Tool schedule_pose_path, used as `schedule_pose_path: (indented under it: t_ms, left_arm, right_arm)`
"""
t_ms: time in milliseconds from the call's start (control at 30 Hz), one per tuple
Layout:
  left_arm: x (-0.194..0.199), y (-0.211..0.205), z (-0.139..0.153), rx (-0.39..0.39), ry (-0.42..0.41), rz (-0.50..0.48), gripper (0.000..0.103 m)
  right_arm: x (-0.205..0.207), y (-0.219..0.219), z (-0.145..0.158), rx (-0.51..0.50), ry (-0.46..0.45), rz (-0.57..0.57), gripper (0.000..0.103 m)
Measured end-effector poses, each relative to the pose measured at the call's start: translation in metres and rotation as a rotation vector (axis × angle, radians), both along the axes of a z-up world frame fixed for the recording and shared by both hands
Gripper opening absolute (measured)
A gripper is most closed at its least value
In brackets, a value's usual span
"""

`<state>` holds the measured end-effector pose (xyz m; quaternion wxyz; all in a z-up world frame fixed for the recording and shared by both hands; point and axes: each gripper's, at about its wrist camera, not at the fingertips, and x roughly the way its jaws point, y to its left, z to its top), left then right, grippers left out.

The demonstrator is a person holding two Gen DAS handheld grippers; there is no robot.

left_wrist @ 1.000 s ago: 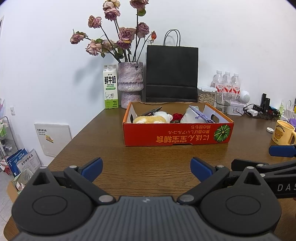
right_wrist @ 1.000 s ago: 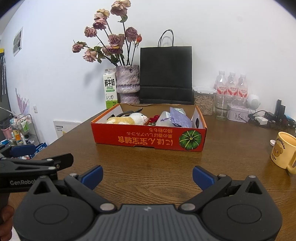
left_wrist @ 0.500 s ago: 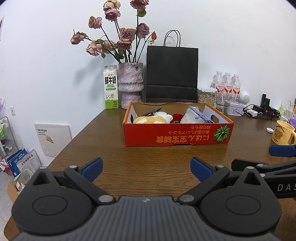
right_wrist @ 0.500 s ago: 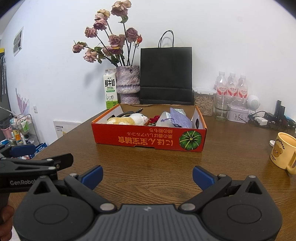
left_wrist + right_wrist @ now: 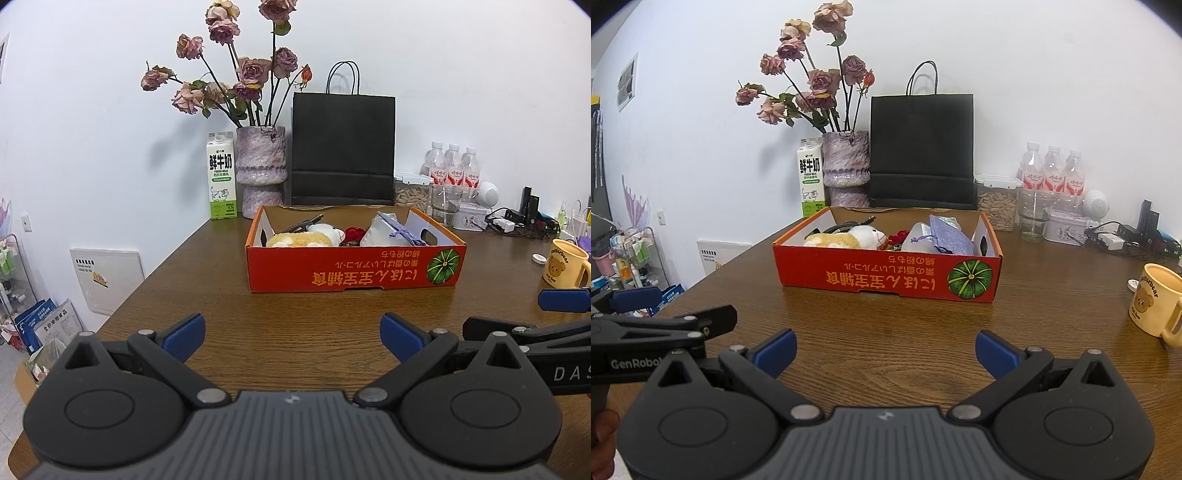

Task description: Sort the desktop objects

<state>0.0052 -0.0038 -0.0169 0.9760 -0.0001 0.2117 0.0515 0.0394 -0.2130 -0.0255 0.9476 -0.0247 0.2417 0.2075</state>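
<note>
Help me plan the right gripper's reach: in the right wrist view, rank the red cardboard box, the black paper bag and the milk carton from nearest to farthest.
From the right gripper:
1. Red cardboard box, straight ahead, mid-table.
2. Milk carton and black paper bag, both behind the box by the wall, carton left, bag centre; too close to call.

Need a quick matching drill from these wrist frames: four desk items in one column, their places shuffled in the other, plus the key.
Items
1. milk carton
2. yellow bear mug
3. plush toy
4. black paper bag

Places
A. inside the red box
B. behind the red box, against the wall
C. left of the flower vase
D. on the table's right side, apart from the box

Pairs: 1-C, 2-D, 3-A, 4-B
</note>
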Motion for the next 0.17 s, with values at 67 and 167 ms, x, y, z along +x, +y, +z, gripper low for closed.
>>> schedule_pose_path:
  t_ms: [67,167]
  left_arm:
    - [0.0006,-0.0004,-0.0006,-0.003,0.002,-0.003,0.103]
    - [0.0015,-0.0006,-0.002,-0.007,0.008,-0.004,0.103]
  right_arm:
    - [-0.0004,-0.0005,-0.0003,-0.001,-0.001,-0.001,0.103]
    - [-0.0009,-0.0009,-0.0006,-0.003,0.0,-0.002,0.103]
